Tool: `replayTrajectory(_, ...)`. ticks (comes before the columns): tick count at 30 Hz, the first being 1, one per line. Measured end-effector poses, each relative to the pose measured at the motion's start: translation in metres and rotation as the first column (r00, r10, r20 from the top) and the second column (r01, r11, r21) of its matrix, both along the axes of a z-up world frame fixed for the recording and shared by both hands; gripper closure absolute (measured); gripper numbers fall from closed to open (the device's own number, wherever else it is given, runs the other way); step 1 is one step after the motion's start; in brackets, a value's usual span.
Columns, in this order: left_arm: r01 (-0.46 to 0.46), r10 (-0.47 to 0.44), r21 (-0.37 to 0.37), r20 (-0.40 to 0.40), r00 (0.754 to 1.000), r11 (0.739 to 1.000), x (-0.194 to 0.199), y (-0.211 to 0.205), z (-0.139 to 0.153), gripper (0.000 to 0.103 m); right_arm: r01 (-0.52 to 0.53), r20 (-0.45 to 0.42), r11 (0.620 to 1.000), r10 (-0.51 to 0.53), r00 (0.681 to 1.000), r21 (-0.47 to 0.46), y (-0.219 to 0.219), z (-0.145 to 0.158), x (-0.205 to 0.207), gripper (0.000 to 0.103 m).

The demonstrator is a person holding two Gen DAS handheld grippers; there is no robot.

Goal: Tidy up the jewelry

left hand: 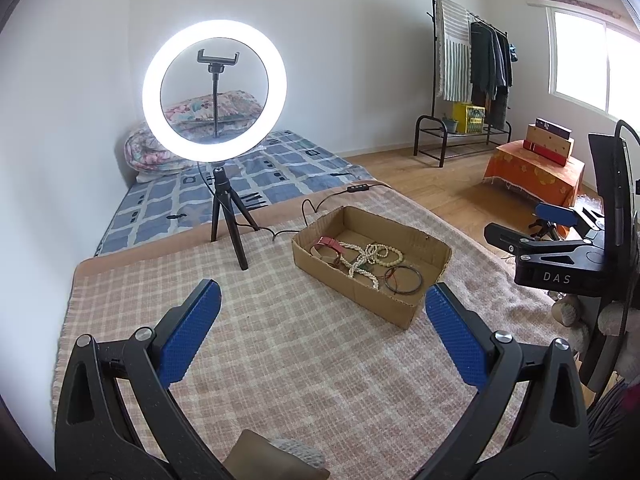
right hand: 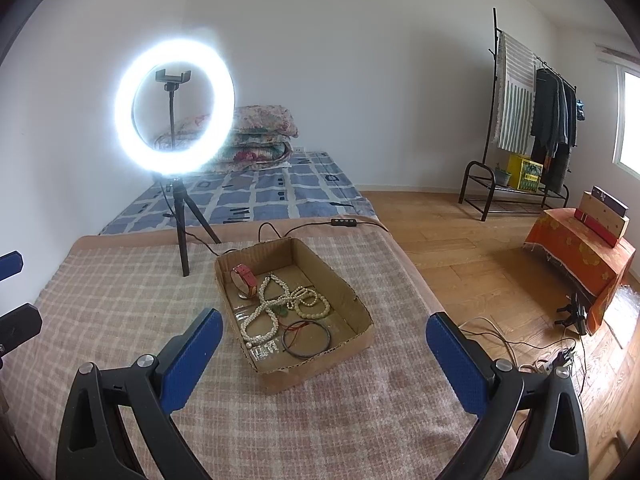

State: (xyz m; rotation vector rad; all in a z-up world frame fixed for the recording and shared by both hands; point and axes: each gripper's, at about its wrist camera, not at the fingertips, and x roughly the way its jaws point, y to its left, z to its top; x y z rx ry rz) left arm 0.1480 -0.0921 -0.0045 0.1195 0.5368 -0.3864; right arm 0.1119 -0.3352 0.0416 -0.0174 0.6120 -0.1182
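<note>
A shallow cardboard tray (left hand: 400, 312) (right hand: 352, 344) sits on a checked pink blanket. Inside lie white bead necklaces (left hand: 366, 258) (right hand: 272, 304), a cream bead bracelet (right hand: 316, 308), dark thin bangles (left hand: 403, 279) (right hand: 306, 338) and a red watch strap (left hand: 328, 243) (right hand: 245, 276). My left gripper (left hand: 322, 320) is open and empty, hovering over the blanket in front of the tray. My right gripper (right hand: 324, 344) is open and empty above the tray's near end; it shows at the right of the left wrist view (left hand: 556, 216).
A lit ring light on a black tripod (left hand: 230, 216) (right hand: 180, 216) stands on the blanket behind the tray, its cable (left hand: 320, 204) trailing past the tray's far side. A mattress, clothes rack (left hand: 472, 80) and an orange-covered box (right hand: 580, 248) lie beyond. Cables (right hand: 520, 344) lie on the floor to the right.
</note>
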Motion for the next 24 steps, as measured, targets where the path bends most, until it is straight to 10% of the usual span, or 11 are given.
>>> replayTrajectory(24,-0.029,0.028,0.009,0.01,1.0,1.0,-0.0033,-0.001,0.0017,0.0,-0.011,-0.029,1.0,0.011,1.0,-0.022,0.007,-0.0058,0.0024,0.0)
